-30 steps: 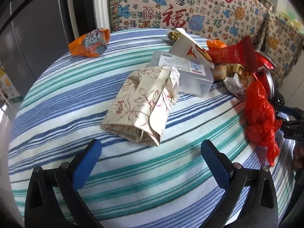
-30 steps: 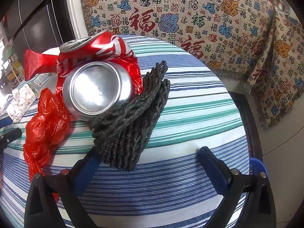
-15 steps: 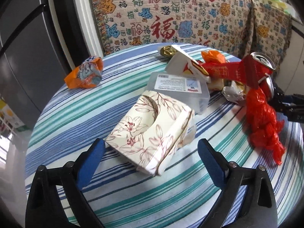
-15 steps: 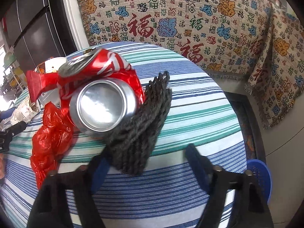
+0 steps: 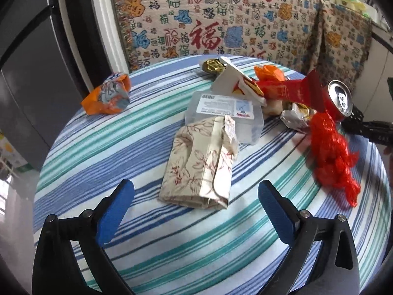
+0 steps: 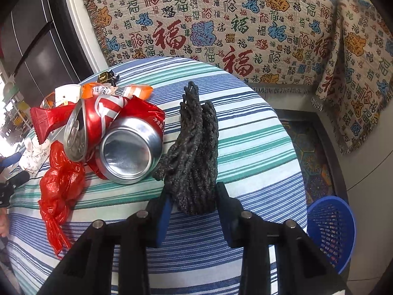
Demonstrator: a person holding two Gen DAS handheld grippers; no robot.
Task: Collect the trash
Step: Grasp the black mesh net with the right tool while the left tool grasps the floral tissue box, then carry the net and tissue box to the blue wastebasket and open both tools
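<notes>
Trash lies on a round striped table (image 5: 103,162). My right gripper (image 6: 192,204) is shut on the near end of a black braided rope bundle (image 6: 196,147) and holds it beside two crushed red cans (image 6: 122,142). My left gripper (image 5: 194,204) is open and empty, just short of a floral paper carton (image 5: 201,162). Behind the carton is a clear plastic box (image 5: 226,113). A red plastic bag (image 5: 331,152) lies right of the carton and also shows in the right wrist view (image 6: 59,186).
An orange snack bag (image 5: 108,95) lies at the table's far left. Wrappers, a white carton (image 5: 233,81) and a red can (image 5: 339,100) are piled at the back right. A blue mesh basket (image 6: 329,228) stands on the floor right of the table. A patterned sofa (image 6: 221,24) is behind.
My right gripper has closed from wide open onto the black rope bundle. My left gripper stayed open and hovers in front of the floral carton, its view shifting slightly.
</notes>
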